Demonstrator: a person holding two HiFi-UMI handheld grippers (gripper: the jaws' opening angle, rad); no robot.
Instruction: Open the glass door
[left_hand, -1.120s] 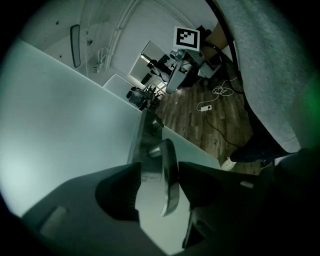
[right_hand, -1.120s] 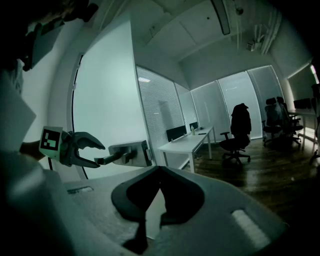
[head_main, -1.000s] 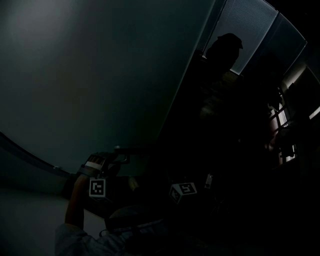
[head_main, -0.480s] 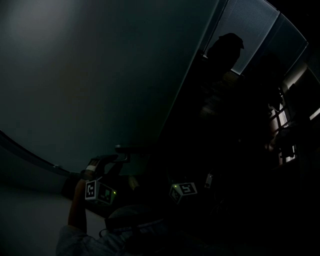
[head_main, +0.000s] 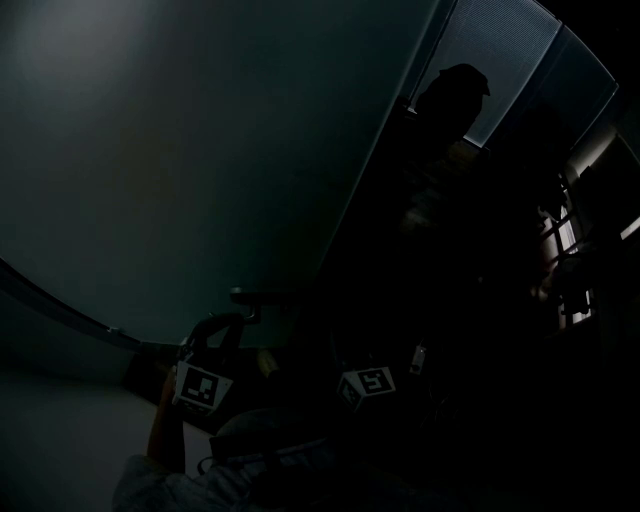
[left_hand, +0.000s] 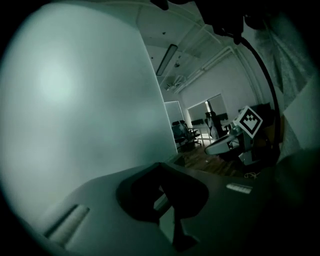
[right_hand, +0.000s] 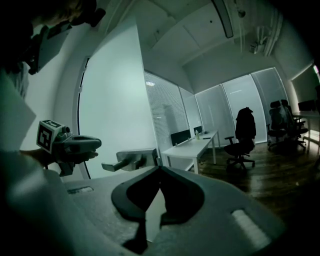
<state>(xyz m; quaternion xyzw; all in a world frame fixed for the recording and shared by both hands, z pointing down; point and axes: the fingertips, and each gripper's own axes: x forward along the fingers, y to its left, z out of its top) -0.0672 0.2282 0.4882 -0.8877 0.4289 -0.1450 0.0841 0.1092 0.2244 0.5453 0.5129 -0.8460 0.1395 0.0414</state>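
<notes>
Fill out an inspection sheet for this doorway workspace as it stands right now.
Surface: dark wood floor, dimly lit.
Job's things: frosted glass door; its lever handle is not gripped.
Clutter: nothing seen.
Grippers: left gripper has its jaws together and empty, faces the glass and sits beside the handle without touching it. Right gripper has its jaws together and empty, and points toward the handle.
Cables: one dark cable arcs down near the left gripper.
Surroundings: a white desk, office chairs and window blinds in the room beyond.
</notes>
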